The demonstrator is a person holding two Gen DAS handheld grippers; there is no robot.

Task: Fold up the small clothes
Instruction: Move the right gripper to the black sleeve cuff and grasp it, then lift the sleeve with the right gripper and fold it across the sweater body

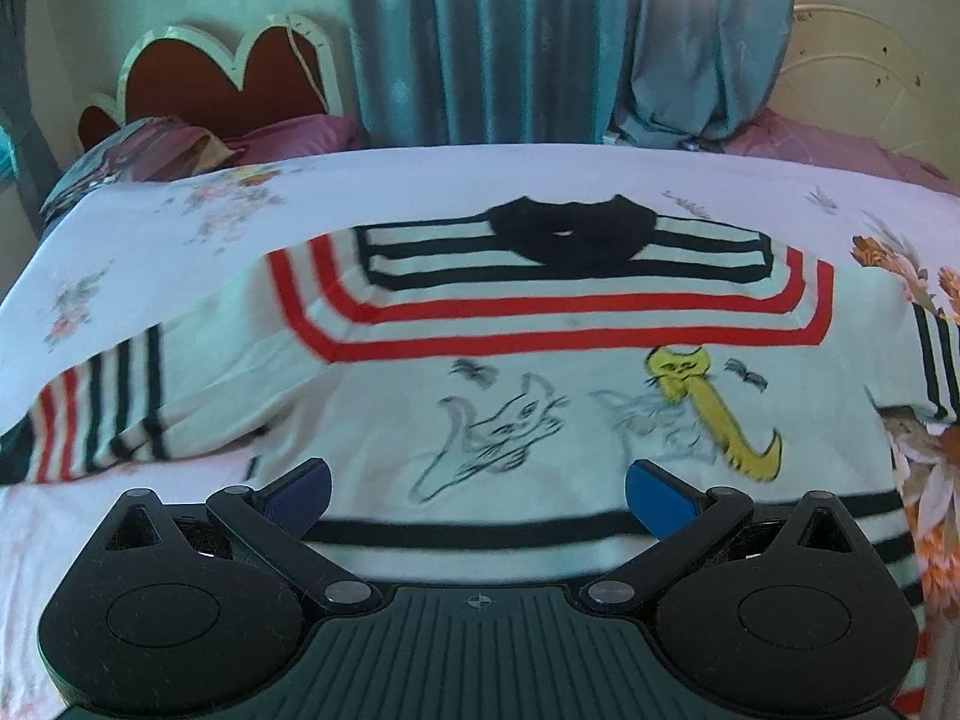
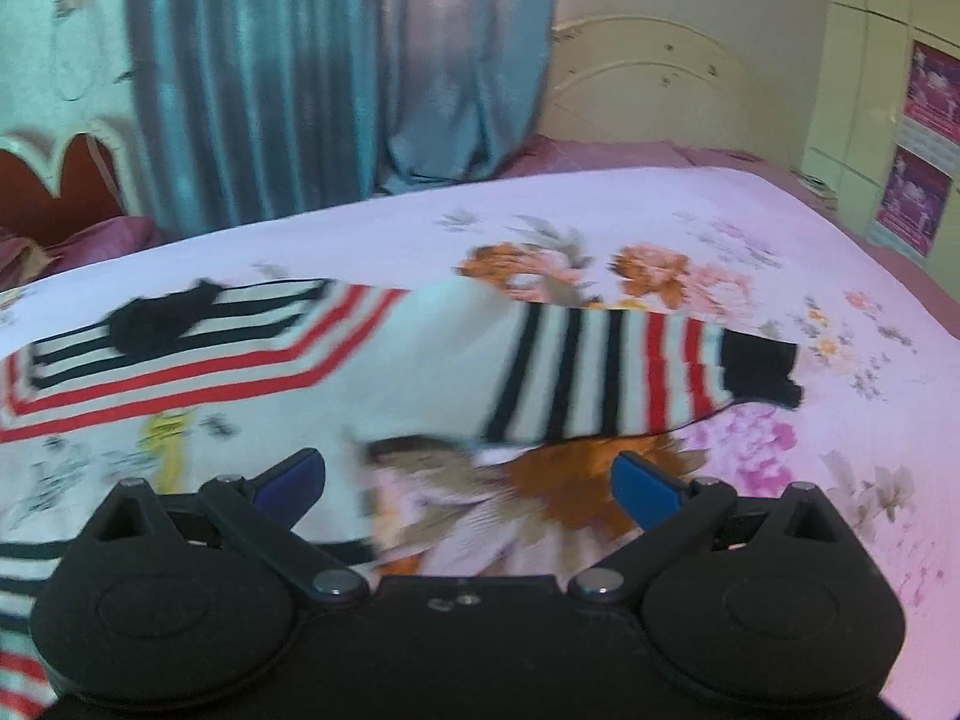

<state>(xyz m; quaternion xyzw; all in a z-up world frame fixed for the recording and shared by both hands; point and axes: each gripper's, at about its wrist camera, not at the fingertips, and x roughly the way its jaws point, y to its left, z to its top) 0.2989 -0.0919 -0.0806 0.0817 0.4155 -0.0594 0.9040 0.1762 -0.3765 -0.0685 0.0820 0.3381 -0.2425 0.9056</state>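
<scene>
A small white sweater (image 1: 540,420) with red and black stripes, a black collar and cat drawings lies flat, face up, on the floral bedsheet (image 1: 180,222). Its collar points away from me. My left gripper (image 1: 478,495) is open and empty, hovering over the sweater's lower hem. In the right wrist view the sweater (image 2: 420,360) lies left and ahead, its right sleeve (image 2: 630,372) spread out to the right with a black cuff. My right gripper (image 2: 468,489) is open and empty, above the sheet just below that sleeve, beside the sweater's right edge.
Blue curtains (image 1: 540,36) hang behind the bed. A red heart-shaped headboard (image 1: 222,78) and pillows stand at the far left, a cream headboard (image 2: 660,90) at the far right. Bare bedsheet (image 2: 840,420) stretches right of the sleeve.
</scene>
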